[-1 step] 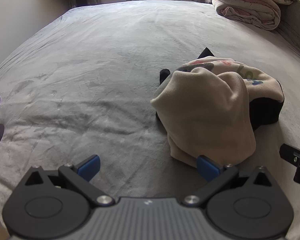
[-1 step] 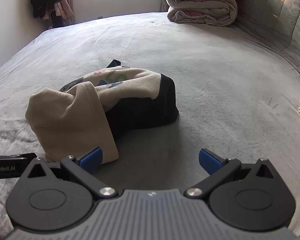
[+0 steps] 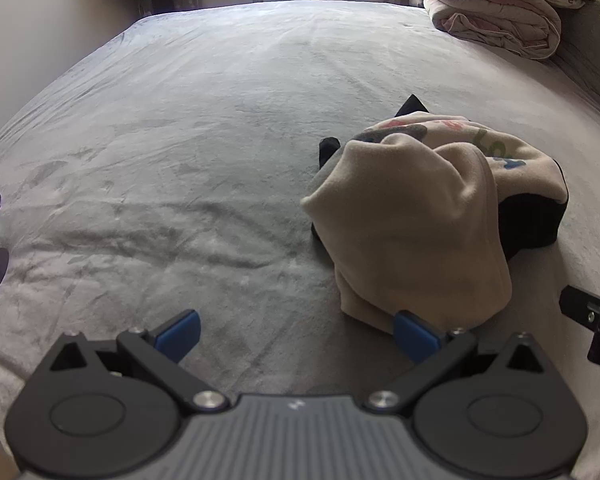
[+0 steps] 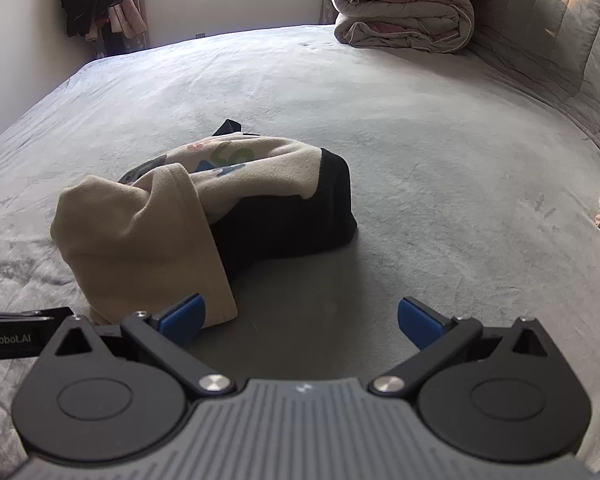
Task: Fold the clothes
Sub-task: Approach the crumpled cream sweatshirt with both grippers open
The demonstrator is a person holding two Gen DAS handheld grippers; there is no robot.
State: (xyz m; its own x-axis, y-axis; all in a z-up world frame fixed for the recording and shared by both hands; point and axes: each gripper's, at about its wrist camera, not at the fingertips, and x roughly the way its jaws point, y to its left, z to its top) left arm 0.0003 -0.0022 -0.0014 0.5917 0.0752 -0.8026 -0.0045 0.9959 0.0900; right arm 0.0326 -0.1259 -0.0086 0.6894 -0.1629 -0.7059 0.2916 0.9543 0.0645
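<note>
Beige fleece and black cloth sit bunched together in one heap [image 3: 416,216] on the grey bed [image 3: 204,152], and nothing about the heap looks folded yet. The beige garment [image 4: 140,236] is slumped over itself with a printed panel of coloured letters showing on top, while the black garment [image 4: 300,216] bulges out from under it on the side nearer the right claw. A black corner pokes up behind the pile. No edge is squared and no sleeve is laid flat, so the task appears to be at its very start: the clothes have yet to be pulled apart, spread out and folded.

The left claw [image 3: 296,334] hangs low over the bed with its blue pads spread as wide as they go and nothing between them; its right pad sits just in front of the near hem of the beige fleece, though whether it touches is unclear. The right claw [image 4: 302,318] is likewise released and empty, its left pad just beside the same hem, its right pad over bare blanket.

At the head of the bed a folded quilt [image 4: 404,16] lies well apart from the heap, and clothes hang in the far corner [image 4: 96,4].
</note>
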